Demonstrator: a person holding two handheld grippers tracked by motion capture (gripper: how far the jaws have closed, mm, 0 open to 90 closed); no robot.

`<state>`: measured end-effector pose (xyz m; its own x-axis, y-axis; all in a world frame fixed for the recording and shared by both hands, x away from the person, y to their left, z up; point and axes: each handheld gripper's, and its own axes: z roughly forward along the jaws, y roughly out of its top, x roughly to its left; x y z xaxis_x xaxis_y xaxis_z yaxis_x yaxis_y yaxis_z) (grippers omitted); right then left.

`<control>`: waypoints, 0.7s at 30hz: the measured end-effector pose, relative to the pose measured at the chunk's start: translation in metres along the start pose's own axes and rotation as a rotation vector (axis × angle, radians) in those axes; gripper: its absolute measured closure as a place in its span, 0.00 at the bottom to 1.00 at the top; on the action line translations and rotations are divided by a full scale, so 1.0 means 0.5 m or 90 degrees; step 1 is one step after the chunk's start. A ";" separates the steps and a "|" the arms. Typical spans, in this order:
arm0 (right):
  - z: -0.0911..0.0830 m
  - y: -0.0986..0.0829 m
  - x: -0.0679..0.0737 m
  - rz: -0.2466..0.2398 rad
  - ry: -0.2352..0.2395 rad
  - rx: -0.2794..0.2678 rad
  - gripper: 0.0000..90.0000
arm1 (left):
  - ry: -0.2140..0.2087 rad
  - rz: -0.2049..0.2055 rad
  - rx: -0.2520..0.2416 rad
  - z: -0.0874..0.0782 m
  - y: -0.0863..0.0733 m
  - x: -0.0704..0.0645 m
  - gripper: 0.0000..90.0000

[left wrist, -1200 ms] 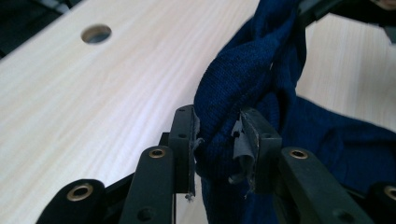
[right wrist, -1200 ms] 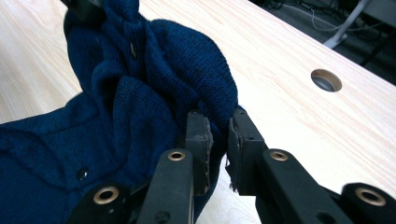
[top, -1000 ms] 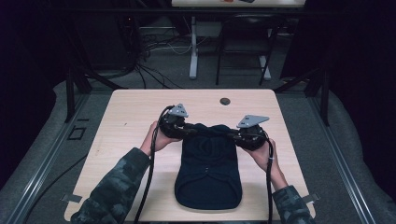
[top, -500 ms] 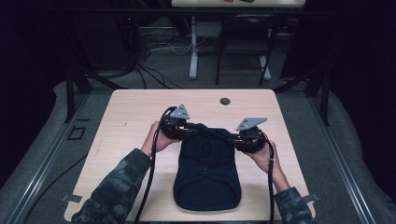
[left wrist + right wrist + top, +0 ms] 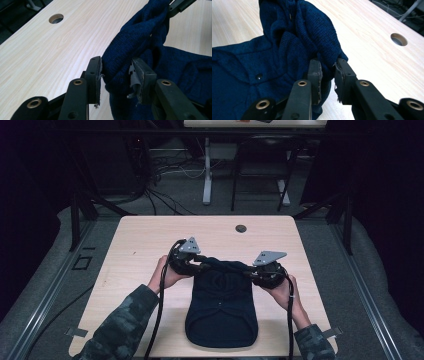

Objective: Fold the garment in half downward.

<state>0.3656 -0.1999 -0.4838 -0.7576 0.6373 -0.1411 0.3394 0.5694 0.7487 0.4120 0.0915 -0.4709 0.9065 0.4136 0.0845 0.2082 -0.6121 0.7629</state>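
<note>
Near the middle of the pale wood-grain surface [image 5: 150, 240] lies a dark navy knitted garment [image 5: 221, 312], its lower body spread flat toward the person and its upper edge lifted between the two tools. Left tool [image 5: 200, 265]: clamped on a bunched fold at the garment's upper left corner; in the left gripper view the knit [image 5: 130, 50] is pinched between the two pads, one of which [image 5: 136, 77] shows frayed grey lining. Right tool [image 5: 250, 271]: likewise closed on the upper right corner, the cloth [image 5: 317, 37] gathered thickly between its jaws in the right gripper view. A small dark snap or button [image 5: 258, 76] sits on the flat panel below. A round cable hole [image 5: 241, 228] lies beyond the garment, well apart from it.

Handling, as judged: the fabric appears soft, light and limp, sagging between the two holds instead of keeping its shape; the ribbed knit should offer good friction, so slipping seems unlikely, though loose stitches could snag on the worn pads. Best holds are doubled edges or corners, as taken now, where thickness fills the jaws; a single layer may stretch or pull out.
</note>
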 end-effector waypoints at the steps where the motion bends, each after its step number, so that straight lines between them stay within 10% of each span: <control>1: -0.001 0.000 0.003 -0.005 0.000 0.001 0.83 | 0.000 0.003 -0.001 -0.001 -0.002 -0.002 0.70; 21: -0.022 -0.023 0.036 -0.017 0.020 0.013 0.82 | -0.019 -0.004 -0.019 -0.020 -0.034 -0.041 0.72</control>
<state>0.3418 -0.2006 -0.4876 -0.7830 0.6061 -0.1401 0.3304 0.5961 0.7318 0.3861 0.1002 -0.4793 0.9160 0.3967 0.0600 0.2038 -0.5889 0.7821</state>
